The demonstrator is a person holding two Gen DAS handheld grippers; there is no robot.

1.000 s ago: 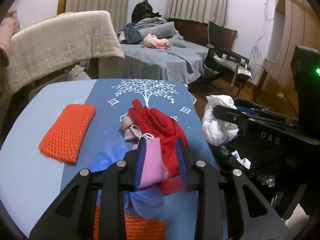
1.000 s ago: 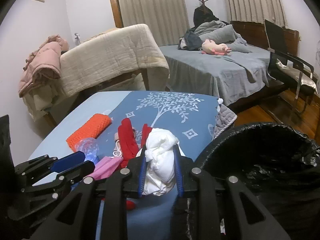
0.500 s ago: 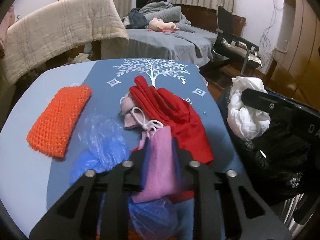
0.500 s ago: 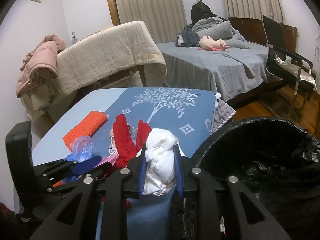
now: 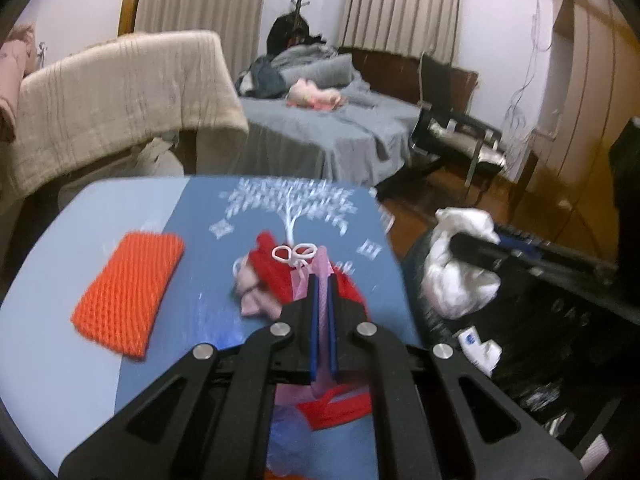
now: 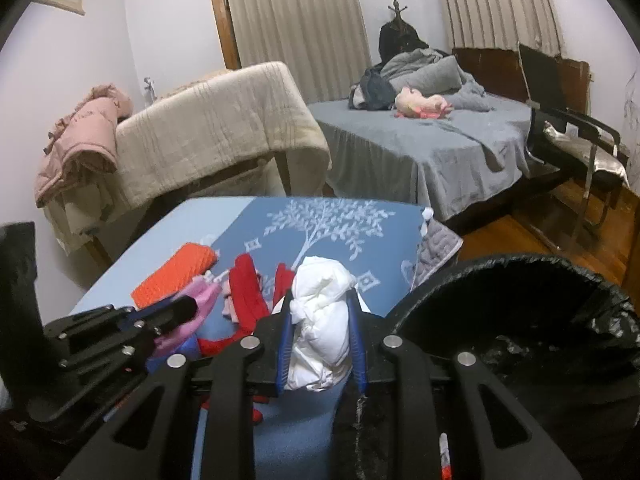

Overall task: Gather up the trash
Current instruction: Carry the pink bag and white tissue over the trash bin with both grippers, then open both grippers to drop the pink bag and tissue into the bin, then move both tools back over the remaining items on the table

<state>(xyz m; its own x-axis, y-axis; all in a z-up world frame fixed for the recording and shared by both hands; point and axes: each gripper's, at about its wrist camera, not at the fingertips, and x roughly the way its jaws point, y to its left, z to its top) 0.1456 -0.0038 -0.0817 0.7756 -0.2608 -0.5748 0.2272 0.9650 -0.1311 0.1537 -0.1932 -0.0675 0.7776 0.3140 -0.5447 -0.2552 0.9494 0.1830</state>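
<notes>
Two pieces of trash held. Pink face mask (image 5: 322, 280), white ear loops uppermost: pinched thin between the left gripper (image 5: 323, 312), over the red cloth (image 5: 276, 276) on the blue table (image 5: 80, 360). White crumpled wad (image 6: 320, 320): clamped in the right gripper (image 6: 320, 336), at the table's edge, black-lined trash bin (image 6: 520, 320) at 3 o'clock of it. Orange knitted piece (image 5: 128, 292) lies at 9 o'clock of the mask, apart. Grey bed (image 6: 440, 148) at 12 o'clock beyond the table.

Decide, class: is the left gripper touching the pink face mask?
Touching. In the left wrist view, the left gripper has its blue pads pressed against both sides of the pink face mask, which is pinched between them.
</notes>
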